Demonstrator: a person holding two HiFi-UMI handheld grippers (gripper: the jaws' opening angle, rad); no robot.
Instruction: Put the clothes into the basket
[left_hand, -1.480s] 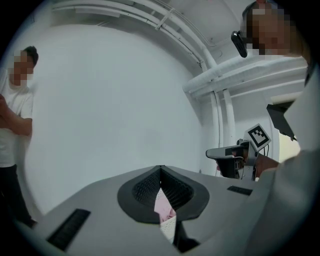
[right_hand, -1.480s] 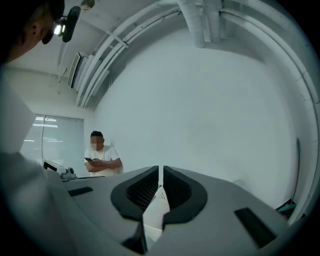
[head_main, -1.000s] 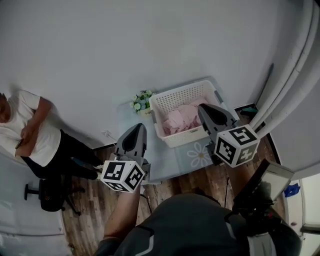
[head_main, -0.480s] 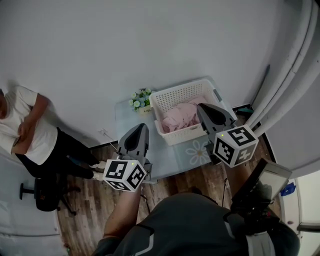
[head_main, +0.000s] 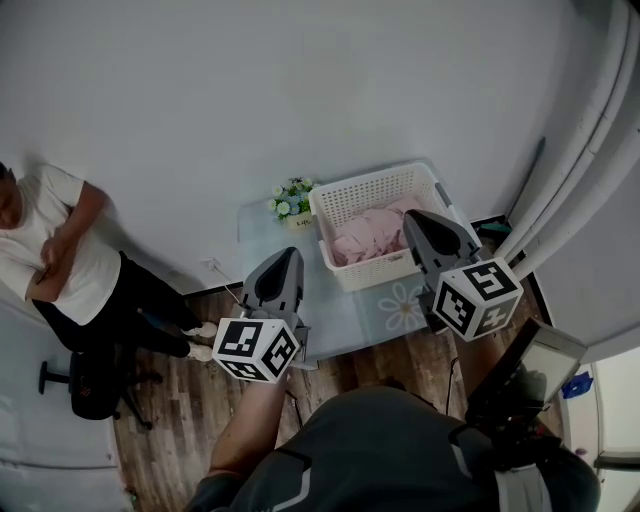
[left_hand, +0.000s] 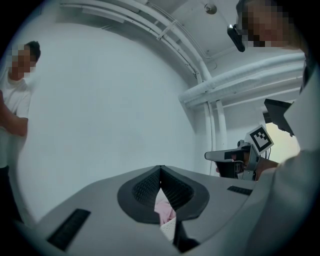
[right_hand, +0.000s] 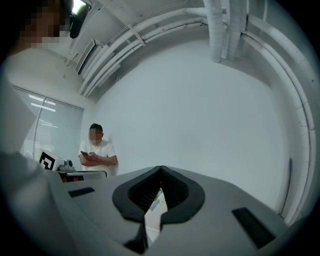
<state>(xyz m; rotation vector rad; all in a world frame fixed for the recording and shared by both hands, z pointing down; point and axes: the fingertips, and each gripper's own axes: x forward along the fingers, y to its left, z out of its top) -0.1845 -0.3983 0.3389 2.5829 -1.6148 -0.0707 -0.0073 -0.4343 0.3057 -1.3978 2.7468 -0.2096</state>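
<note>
White walls (head_main: 300, 80) back a small table (head_main: 345, 318) where the pink clothes (head_main: 365, 236) lie inside the basket (head_main: 372, 190). Left gripper (head_main: 286, 255) and right gripper (head_main: 414, 216) hang closed and empty; the basket sits just beyond the right one's tip

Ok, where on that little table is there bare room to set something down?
The table is bare on its left half, from the flower pot to the front edge. A narrower strip with a daisy print runs before the basket. Back right is crowded: basket holding pink clothes.
</note>
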